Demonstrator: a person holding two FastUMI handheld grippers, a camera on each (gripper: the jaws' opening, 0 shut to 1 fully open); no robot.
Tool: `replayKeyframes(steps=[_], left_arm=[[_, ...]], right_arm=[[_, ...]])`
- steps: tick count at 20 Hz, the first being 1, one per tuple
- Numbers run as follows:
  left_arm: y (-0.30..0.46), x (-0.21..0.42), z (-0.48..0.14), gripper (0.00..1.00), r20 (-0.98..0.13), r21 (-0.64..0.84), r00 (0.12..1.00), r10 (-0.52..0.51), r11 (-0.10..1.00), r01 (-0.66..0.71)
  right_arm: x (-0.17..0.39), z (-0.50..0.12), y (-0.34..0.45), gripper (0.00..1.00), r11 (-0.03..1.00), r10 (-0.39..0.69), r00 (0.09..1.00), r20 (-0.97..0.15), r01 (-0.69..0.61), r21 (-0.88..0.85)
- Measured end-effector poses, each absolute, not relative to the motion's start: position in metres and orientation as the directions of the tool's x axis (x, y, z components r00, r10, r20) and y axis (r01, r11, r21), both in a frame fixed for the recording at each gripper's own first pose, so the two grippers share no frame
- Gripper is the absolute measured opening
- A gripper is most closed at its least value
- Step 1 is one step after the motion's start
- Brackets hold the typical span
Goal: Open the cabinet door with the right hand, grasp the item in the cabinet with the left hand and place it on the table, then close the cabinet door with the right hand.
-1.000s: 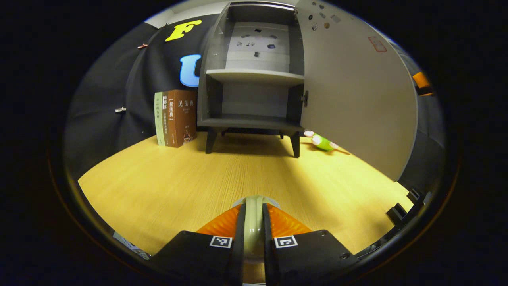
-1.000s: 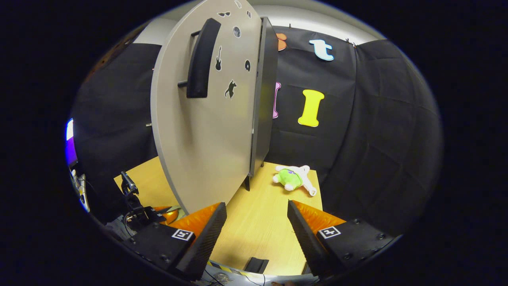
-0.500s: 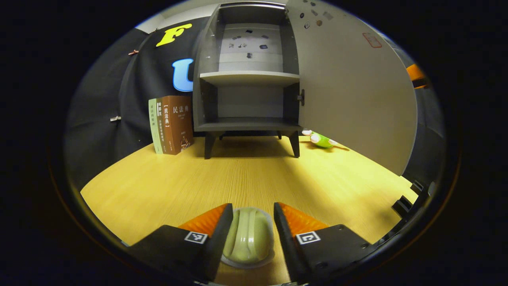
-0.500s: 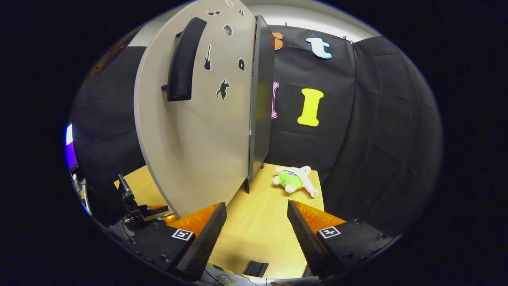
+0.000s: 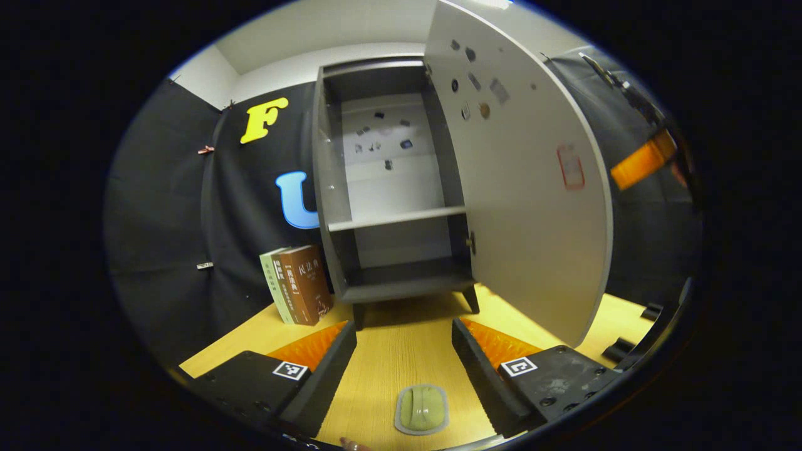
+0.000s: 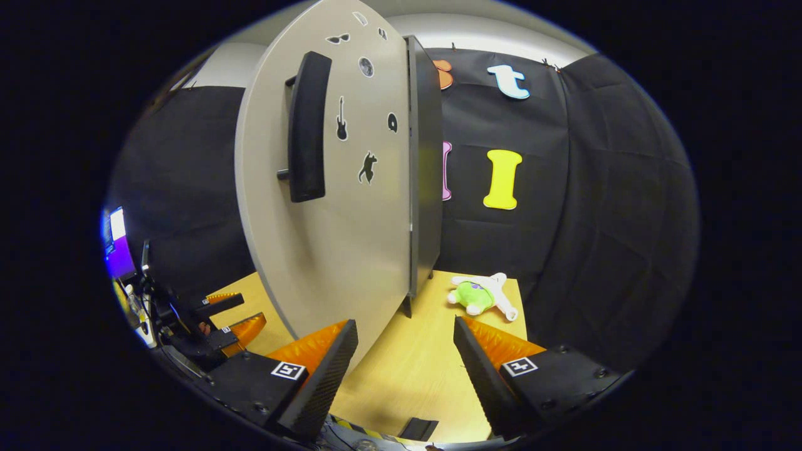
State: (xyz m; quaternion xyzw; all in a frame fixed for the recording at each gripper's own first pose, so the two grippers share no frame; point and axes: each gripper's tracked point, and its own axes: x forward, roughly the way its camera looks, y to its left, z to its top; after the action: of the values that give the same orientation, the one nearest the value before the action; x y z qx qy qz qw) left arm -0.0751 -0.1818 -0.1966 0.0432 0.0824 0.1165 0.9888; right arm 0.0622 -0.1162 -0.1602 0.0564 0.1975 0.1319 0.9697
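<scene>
**Now the door is what's left**

Your left tool hangs with its jaws spread and nothing between them; the item, a small pale-green rounded piece with a flat rim, lies on the tabletop just below and between the fingers, apart from both. It looks light and stiff, smooth enough to slip; if you must shift it, take it across its narrow sides, low near the rim.

Your right tool is also spread wide and empty, near the lower edge of the door. The door stands swung well out from the cabinet. It is a broad, rigid panel and should swing lightly on its hinge. The dark bar handle sits high on its outer face; take it around the middle, or push flat on the panel near the free edge.

Both shelves of the cabinet look bare. Books stand just beside its left wall, and a green plush toy lies on the tabletop past its right side, clear of the door's path as far as you can judge.
</scene>
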Motion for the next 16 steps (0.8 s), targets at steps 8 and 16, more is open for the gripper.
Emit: replayKeyframes(steps=[8, 16], left_arm=[[-0.194, -0.107, -0.077, 0.99, -0.083, 0.095, 0.958, 0.273, 0.960, -0.265], [-0.174, -0.121, -0.045, 0.99, -0.052, 0.033, 0.934, 0.352, 0.936, -0.351]], right_arm=[[0.076, -0.092, -0.082, 0.98, 0.891, 0.400, 0.903, -0.154, -0.344, 0.295], [0.075, -0.084, -0.054, 0.98, 0.834, 0.495, 0.863, -0.104, -0.438, 0.336]])
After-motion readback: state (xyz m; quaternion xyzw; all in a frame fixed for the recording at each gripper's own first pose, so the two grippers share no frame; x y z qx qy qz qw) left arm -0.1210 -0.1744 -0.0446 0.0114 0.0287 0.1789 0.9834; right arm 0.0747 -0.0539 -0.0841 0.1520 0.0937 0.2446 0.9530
